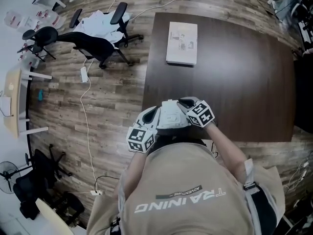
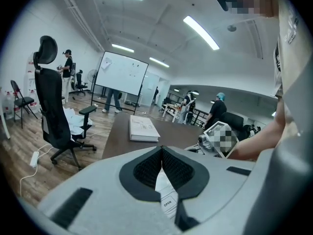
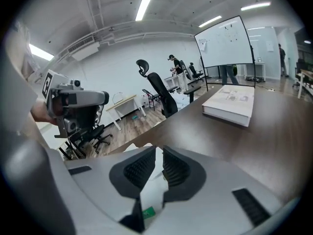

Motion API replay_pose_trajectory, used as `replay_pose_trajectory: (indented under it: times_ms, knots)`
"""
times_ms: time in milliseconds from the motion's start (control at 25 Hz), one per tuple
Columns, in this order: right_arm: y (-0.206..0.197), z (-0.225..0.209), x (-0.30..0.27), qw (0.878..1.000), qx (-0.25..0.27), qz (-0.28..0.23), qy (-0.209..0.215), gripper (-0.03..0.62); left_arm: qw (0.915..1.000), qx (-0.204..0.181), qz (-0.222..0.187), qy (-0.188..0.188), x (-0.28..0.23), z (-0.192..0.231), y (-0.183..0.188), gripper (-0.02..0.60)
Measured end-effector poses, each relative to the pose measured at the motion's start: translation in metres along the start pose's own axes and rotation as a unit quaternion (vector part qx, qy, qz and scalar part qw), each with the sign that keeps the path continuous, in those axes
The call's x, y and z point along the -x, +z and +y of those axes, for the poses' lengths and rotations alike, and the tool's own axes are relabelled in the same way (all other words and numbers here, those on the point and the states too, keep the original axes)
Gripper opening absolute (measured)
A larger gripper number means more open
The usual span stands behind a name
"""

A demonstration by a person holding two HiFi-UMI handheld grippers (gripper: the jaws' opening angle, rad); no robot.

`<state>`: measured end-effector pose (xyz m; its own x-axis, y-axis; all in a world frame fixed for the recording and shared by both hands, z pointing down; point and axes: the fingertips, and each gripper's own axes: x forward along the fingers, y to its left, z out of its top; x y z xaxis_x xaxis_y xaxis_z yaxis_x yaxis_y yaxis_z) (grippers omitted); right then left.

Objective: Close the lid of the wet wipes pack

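Observation:
Both grippers hold the white wet wipes pack [image 1: 171,115] over the near edge of the dark table [image 1: 244,82], close to my chest. My left gripper [image 1: 155,116] is shut on the pack's left end. In the left gripper view a white strip of the pack [image 2: 166,190] with an "OPEN" label shows between the dark pads [image 2: 144,170]. The right gripper [image 1: 185,106] is shut on the pack's right end, and its own view shows white wrapping [image 3: 155,190] with a green mark between the pads [image 3: 139,168]. I cannot tell how the lid stands.
A white book [image 1: 182,43] lies flat at the table's far left. Left of the table stands a black office chair [image 1: 95,43] draped with white sheets, and a white cable [image 1: 87,116] runs across the wooden floor. People stand by a whiteboard [image 2: 122,77] far off.

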<state>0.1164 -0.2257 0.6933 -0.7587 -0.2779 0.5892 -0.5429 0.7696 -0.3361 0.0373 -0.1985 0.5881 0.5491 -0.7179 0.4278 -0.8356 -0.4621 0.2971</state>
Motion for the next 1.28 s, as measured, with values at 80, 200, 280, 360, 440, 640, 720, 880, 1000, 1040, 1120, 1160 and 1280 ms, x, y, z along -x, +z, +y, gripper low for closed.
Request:
replay_pose_trajectory:
  times_ms: [80,200,280,360,440,640,720,880,1000,1040,1120,1160,1280]
  knots:
    - [-0.001,-0.002,-0.005,1.0,-0.01,0.006,0.005,0.018,1.0,0.004,0.001,-0.005,-0.001,-0.001,-0.002,0.009]
    - [-0.002,-0.007,-0.019,1.0,-0.003,0.025,0.002,0.096,0.9999,0.005,-0.003,-0.011,-0.003,0.003,-0.003,0.009]
    - [-0.004,-0.009,-0.027,0.999,-0.001,0.04,-0.001,0.107,0.9999,0.01,-0.006,-0.011,-0.003,0.008,-0.005,0.009]
    - [-0.008,-0.01,-0.029,0.999,-0.004,0.051,-0.001,0.107,0.9998,0.017,-0.008,-0.011,-0.001,0.009,-0.007,0.009]
    - [-0.013,-0.013,-0.029,0.998,-0.009,0.062,0.003,0.107,0.9996,0.022,-0.012,-0.009,-0.001,0.009,-0.006,0.009]
    - [-0.021,-0.017,-0.036,0.995,-0.041,0.088,0.028,0.107,0.9994,0.027,-0.02,0.001,0.002,0.018,-0.002,0.009]
    - [-0.028,-0.016,-0.041,0.993,-0.049,0.103,0.039,0.106,0.999,0.041,-0.019,0.008,0.006,0.025,-0.009,0.009]
    - [-0.03,-0.011,-0.047,0.99,-0.057,0.115,0.061,0.106,0.9985,0.05,-0.019,0.015,0.01,0.031,-0.014,0.009]
    - [-0.03,-0.009,-0.049,0.989,-0.054,0.119,0.067,0.106,0.9983,0.052,-0.019,0.015,0.009,0.032,-0.013,0.009]
    - [-0.03,-0.01,-0.048,0.989,-0.049,0.12,0.066,0.105,0.9983,0.052,-0.02,0.014,0.008,0.032,-0.013,0.009]
    - [-0.028,-0.01,-0.047,0.991,-0.037,0.116,0.061,0.095,0.9985,0.049,-0.021,0.012,0.006,0.031,-0.013,0.009]
    - [-0.027,-0.01,-0.045,0.991,-0.034,0.112,0.058,0.089,0.9986,0.047,-0.021,0.011,0.006,0.03,-0.013,0.009]
    - [-0.02,-0.005,-0.035,0.994,-0.03,0.095,0.055,0.074,0.9988,0.044,-0.021,0.005,0.005,0.025,-0.014,0.009]
